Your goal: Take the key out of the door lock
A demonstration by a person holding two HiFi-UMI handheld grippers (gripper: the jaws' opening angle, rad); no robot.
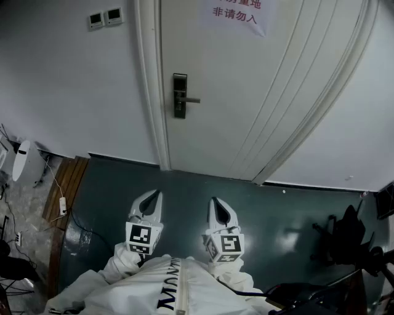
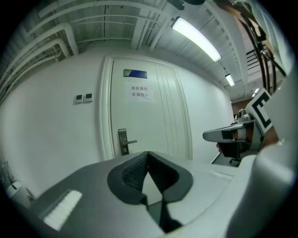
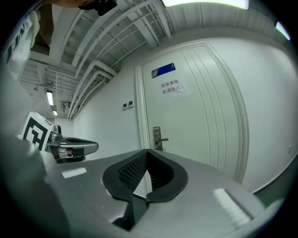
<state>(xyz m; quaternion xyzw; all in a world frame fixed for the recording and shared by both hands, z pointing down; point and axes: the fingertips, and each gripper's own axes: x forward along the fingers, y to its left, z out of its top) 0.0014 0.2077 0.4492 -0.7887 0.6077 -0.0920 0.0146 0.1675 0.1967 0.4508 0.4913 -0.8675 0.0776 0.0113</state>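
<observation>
The white door [image 1: 246, 92] stands shut ahead of me, with a dark metal lock plate [image 1: 179, 95] and its lever handle [image 1: 191, 99] pointing right. The plate also shows small in the left gripper view as lock plate [image 2: 122, 142] and in the right gripper view as lock plate [image 3: 157, 138]. A key is too small to make out. My left gripper [image 1: 155, 194] and right gripper [image 1: 215, 200] are held low, side by side, well short of the door. Both are shut with nothing between the jaws: left gripper [image 2: 148, 153], right gripper [image 3: 147, 151].
A paper notice [image 1: 237, 15] hangs on the door, and two wall switches [image 1: 104, 17] sit left of the frame. On the dark green floor are a white round unit [image 1: 24, 161] and a power strip [image 1: 62, 206] at left, and a black chair [image 1: 345, 237] at right.
</observation>
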